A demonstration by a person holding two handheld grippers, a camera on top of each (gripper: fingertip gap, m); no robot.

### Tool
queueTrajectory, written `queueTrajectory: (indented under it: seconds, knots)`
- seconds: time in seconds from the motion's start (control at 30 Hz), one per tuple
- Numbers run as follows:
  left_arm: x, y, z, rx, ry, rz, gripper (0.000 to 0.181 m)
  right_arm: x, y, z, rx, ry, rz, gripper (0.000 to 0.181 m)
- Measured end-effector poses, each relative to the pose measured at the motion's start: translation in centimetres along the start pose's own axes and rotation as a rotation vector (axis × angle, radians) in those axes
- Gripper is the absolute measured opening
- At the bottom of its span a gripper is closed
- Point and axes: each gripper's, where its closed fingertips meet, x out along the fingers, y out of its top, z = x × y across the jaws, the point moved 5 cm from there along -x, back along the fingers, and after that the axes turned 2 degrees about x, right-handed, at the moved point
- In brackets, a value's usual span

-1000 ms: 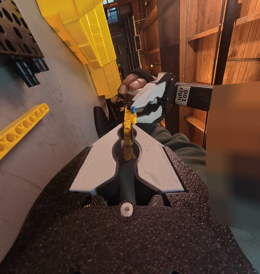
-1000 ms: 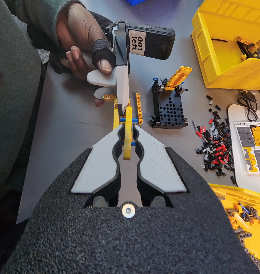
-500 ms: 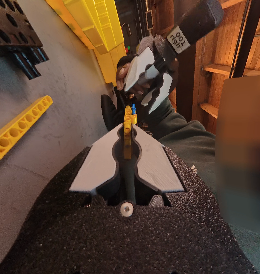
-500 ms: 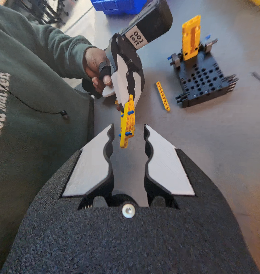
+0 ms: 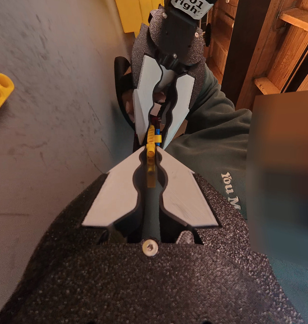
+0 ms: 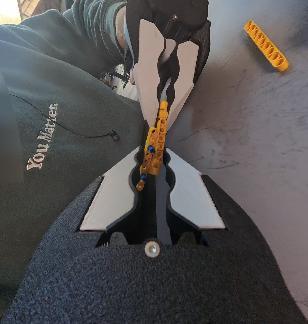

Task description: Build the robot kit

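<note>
A yellow beam assembly (image 6: 154, 150) with blue pins sits pinched at one end between the left gripper's (image 5: 151, 149) jaws. Its other end lies between the right gripper's (image 6: 152, 149) spread jaws, possibly touching one. A loose yellow beam (image 6: 266, 46) lies on the grey table (image 6: 255, 140) beyond.

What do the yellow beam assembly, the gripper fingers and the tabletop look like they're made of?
Yellow beam assembly: moulded hard plastic, likely; glossy, uniform colour, crisp round holes, blue pins.
Fingers of the right gripper: probably 3D-printed plastic; matte pale faces with fine parallel layer lines, black edging.
Tabletop: hard, smooth grey surface with dark scuffs; laminate or painted, can't tell.
</note>
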Motion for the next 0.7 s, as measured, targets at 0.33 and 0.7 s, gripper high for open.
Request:
queueTrajectory:
  seconds: [0.33, 0.7]
  knots:
    - [-2.7, -0.1, 0.7, 0.04, 0.026, 0.051, 0.006, -0.5, -0.1, -0.2, 0.066, 0.067, 0.159, 0.014]
    - [-4.3, 0.6, 1.1, 0.431, 0.252, 0.064, 0.006, -4.7, 2.2, -0.9, -0.25, -0.242, 0.164, 0.007]
